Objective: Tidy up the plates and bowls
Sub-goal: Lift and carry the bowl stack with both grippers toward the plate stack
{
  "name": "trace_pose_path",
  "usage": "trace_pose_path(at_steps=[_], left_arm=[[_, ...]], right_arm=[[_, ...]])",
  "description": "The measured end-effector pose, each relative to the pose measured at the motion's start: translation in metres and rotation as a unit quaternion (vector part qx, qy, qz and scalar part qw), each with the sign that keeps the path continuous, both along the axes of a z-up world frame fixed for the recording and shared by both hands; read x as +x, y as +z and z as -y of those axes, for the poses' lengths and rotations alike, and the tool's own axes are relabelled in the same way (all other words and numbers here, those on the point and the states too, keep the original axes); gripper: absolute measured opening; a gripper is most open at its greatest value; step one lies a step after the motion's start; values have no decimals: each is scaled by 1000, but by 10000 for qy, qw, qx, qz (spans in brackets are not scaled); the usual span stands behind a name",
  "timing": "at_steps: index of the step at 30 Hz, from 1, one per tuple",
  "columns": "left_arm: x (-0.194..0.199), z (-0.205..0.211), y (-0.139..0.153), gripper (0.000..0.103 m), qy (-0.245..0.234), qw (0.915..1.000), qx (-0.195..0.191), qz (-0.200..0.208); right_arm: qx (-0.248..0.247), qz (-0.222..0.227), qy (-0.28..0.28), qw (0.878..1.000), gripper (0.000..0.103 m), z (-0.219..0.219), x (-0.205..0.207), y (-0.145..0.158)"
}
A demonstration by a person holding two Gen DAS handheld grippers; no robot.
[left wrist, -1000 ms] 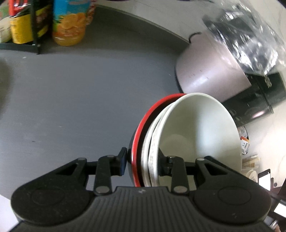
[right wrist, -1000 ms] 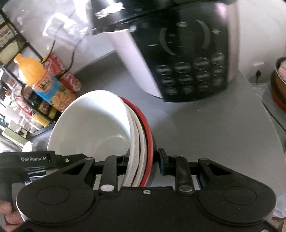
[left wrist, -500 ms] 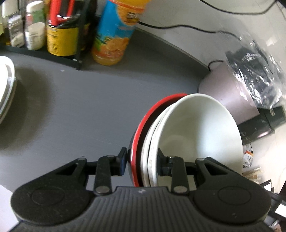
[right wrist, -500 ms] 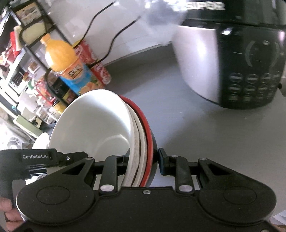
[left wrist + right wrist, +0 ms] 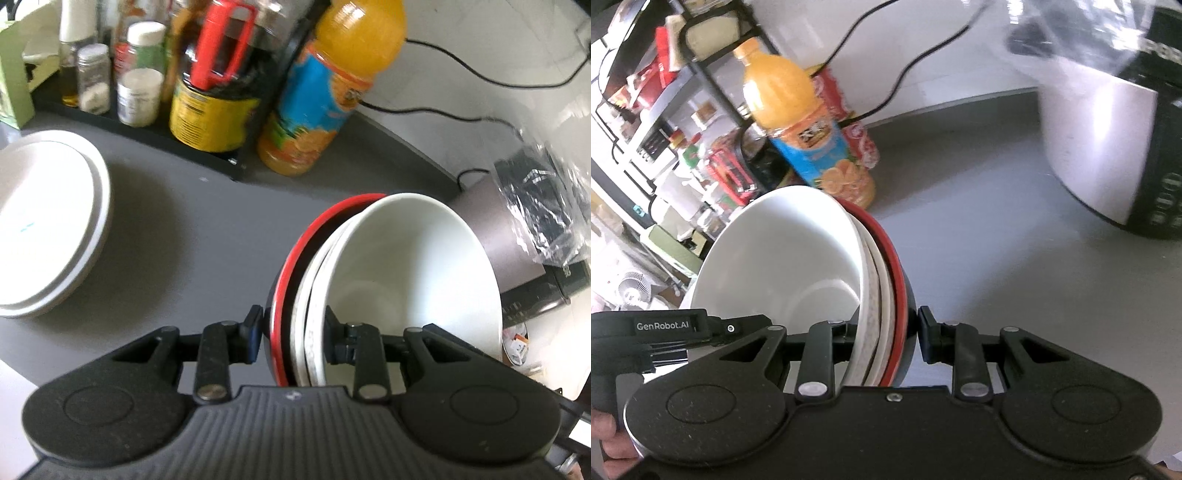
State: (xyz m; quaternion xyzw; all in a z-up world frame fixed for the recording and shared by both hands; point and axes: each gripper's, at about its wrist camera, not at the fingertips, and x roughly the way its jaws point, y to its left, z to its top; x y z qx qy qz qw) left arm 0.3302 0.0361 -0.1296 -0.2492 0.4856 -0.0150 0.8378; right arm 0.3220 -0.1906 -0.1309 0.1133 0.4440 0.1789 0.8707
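Observation:
A nested stack of bowls (image 5: 402, 280), white inside a red-rimmed black one, is held above the grey counter by both grippers. My left gripper (image 5: 293, 332) is shut on the stack's rim on one side. My right gripper (image 5: 884, 332) is shut on the rim of the same stack (image 5: 783, 266) on the other side. A stack of white plates (image 5: 40, 225) lies on the counter at the far left of the left wrist view. The left gripper's body (image 5: 646, 332) shows at the left of the right wrist view.
An orange juice bottle (image 5: 325, 88) (image 5: 801, 129) stands by a black rack of jars and cans (image 5: 147, 81). A rice cooker (image 5: 1115, 147) with a plastic bag (image 5: 546, 206) on it stands to the right. Cables run along the white wall.
Both grippers have carried the bowl stack leftwards along the counter. The plates and the rack have come into the left view, and the rice cooker has slid away to the right.

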Motion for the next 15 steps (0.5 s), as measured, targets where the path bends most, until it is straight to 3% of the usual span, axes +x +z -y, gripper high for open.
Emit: trace_pose_path(at_steps=[15], left_arm=[[-20,-92,8,31,452,9988,-10,161]], right_arm=[[22,12,433,9991,26,-92,5,8]])
